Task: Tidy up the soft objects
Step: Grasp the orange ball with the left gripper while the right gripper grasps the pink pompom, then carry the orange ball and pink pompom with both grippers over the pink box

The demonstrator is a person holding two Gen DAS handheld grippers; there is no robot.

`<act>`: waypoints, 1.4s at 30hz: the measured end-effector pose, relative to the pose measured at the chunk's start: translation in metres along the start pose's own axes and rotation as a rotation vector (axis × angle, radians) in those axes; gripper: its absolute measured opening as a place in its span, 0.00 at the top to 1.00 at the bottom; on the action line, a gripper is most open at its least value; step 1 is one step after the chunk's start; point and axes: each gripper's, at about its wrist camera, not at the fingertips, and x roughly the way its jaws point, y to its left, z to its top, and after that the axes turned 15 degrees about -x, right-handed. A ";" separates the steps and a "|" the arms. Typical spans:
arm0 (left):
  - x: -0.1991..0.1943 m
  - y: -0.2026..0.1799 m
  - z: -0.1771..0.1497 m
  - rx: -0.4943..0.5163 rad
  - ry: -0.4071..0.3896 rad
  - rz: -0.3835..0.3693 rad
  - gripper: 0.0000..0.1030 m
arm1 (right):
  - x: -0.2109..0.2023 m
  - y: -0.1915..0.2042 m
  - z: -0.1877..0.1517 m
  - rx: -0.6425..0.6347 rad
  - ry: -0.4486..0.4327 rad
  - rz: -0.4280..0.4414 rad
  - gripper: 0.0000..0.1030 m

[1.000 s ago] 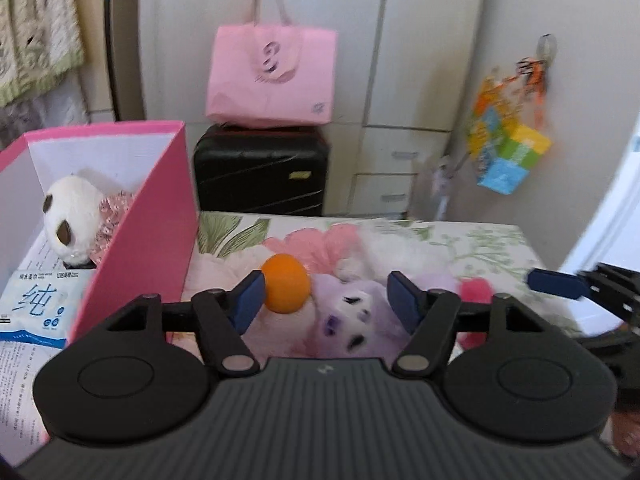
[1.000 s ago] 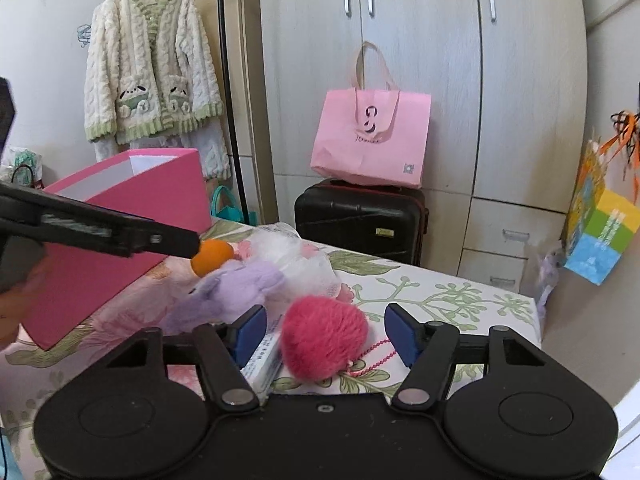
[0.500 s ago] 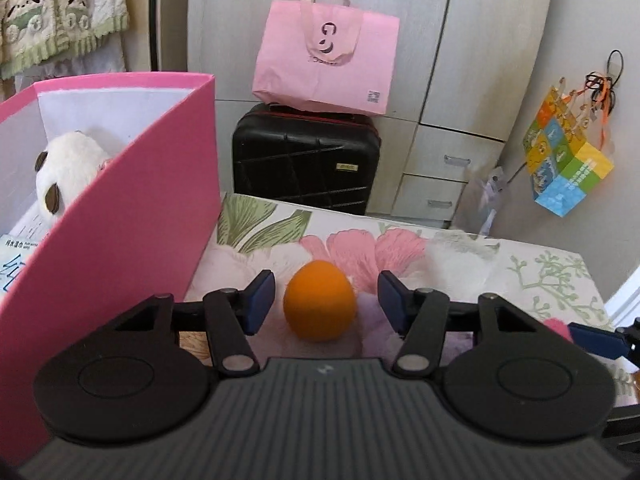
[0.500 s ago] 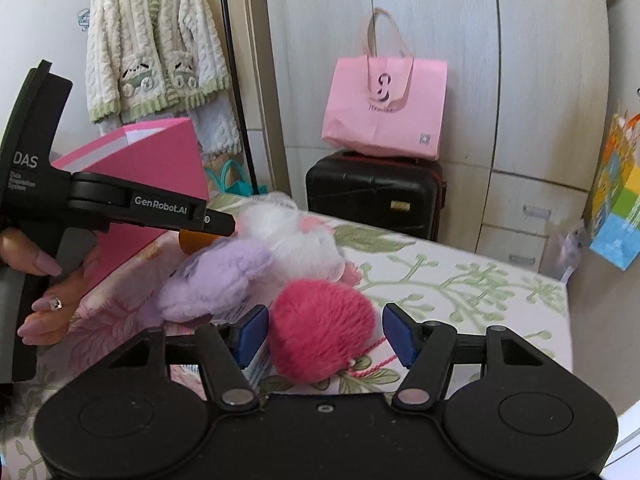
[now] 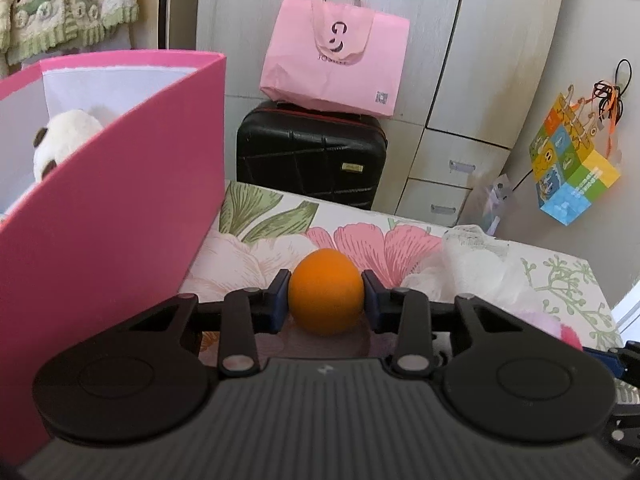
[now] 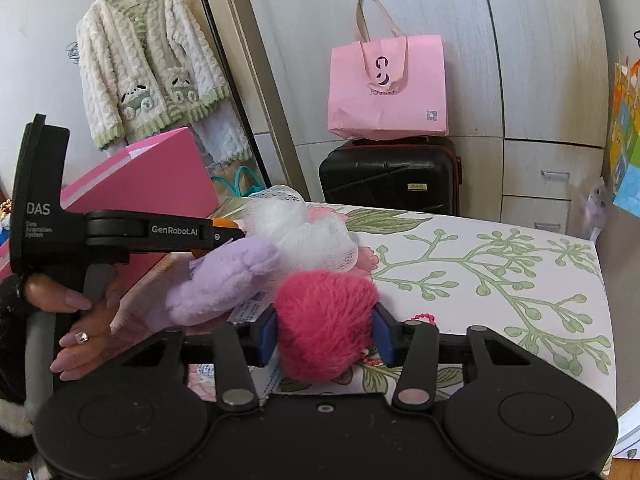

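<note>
My left gripper (image 5: 325, 300) is shut on an orange ball (image 5: 326, 297), right of the pink box (image 5: 108, 208). A white panda plush (image 5: 64, 140) lies inside the box. My right gripper (image 6: 325, 330) is shut on a fluffy pink pompom (image 6: 326, 320) on the floral table (image 6: 500, 280). A purple plush (image 6: 222, 284) and a white mesh puff (image 6: 304, 236) lie just left of the pompom. The left gripper shows from the side in the right wrist view (image 6: 224, 232), with the ball mostly hidden behind it.
A black suitcase (image 5: 312, 156) with a pink tote bag (image 5: 336, 56) on top stands behind the table, against white cupboards. A colourful bag (image 5: 572, 172) hangs at the right. A knitted cardigan (image 6: 148, 68) hangs at the left. The white puff (image 5: 472, 268) lies right of the ball.
Both grippers have closed: the left one onto the orange ball, the right one onto the pink pompom. The left gripper moved forward and left, toward the pink box.
</note>
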 end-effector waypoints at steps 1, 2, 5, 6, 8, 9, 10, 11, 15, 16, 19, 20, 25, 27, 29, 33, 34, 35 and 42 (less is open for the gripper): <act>-0.003 0.000 0.000 0.001 -0.008 -0.002 0.65 | -0.001 0.001 0.000 0.000 0.000 -0.005 0.52; -0.006 0.000 0.000 -0.001 -0.017 -0.006 0.65 | -0.002 0.002 0.000 -0.001 0.000 -0.012 0.52; -0.017 -0.001 -0.001 0.006 -0.039 -0.022 0.65 | -0.007 0.006 0.001 -0.005 0.002 -0.037 0.52; -0.020 -0.001 -0.002 0.014 -0.043 -0.030 0.65 | -0.008 0.007 0.001 -0.009 0.004 -0.041 0.52; -0.025 -0.002 -0.004 0.033 -0.036 -0.046 0.65 | -0.012 0.008 0.000 -0.014 0.004 -0.056 0.52; -0.027 -0.003 -0.005 0.037 -0.036 -0.054 0.65 | -0.014 0.009 -0.001 -0.014 0.005 -0.064 0.52; -0.030 -0.003 -0.007 0.041 -0.037 -0.062 0.65 | -0.016 0.010 -0.002 -0.010 0.006 -0.069 0.52; -0.034 -0.003 -0.008 0.045 -0.039 -0.067 0.65 | -0.019 0.010 -0.003 -0.006 0.005 -0.072 0.52; -0.049 -0.003 -0.014 0.061 -0.042 -0.093 0.65 | -0.029 0.013 -0.007 0.015 0.002 -0.088 0.52; -0.053 -0.002 -0.016 0.061 -0.043 -0.102 0.65 | -0.032 0.015 -0.008 0.015 0.001 -0.093 0.52; -0.066 -0.001 -0.021 0.066 -0.047 -0.123 0.65 | -0.040 0.022 -0.010 0.009 -0.002 -0.107 0.52; -0.071 -0.001 -0.023 0.071 -0.043 -0.129 0.65 | -0.042 0.025 -0.011 0.007 -0.002 -0.109 0.52; -0.092 0.000 -0.033 0.099 -0.033 -0.156 0.65 | -0.055 0.040 -0.015 -0.004 -0.005 -0.132 0.52; -0.101 0.001 -0.038 0.115 -0.032 -0.167 0.65 | -0.061 0.047 -0.018 -0.006 -0.010 -0.138 0.52; -0.110 0.003 -0.043 0.124 -0.031 -0.179 0.65 | -0.067 0.055 -0.020 -0.009 -0.012 -0.147 0.52; -0.128 0.010 -0.052 0.139 -0.029 -0.204 0.65 | -0.079 0.071 -0.023 -0.026 -0.020 -0.171 0.52; -0.133 0.012 -0.054 0.140 -0.029 -0.208 0.65 | -0.082 0.076 -0.024 -0.033 -0.023 -0.180 0.52; -0.137 0.014 -0.056 0.141 -0.029 -0.212 0.65 | -0.085 0.081 -0.024 -0.038 -0.024 -0.188 0.52; -0.170 0.028 -0.069 0.186 -0.017 -0.237 0.65 | -0.111 0.116 -0.025 -0.088 -0.042 -0.231 0.52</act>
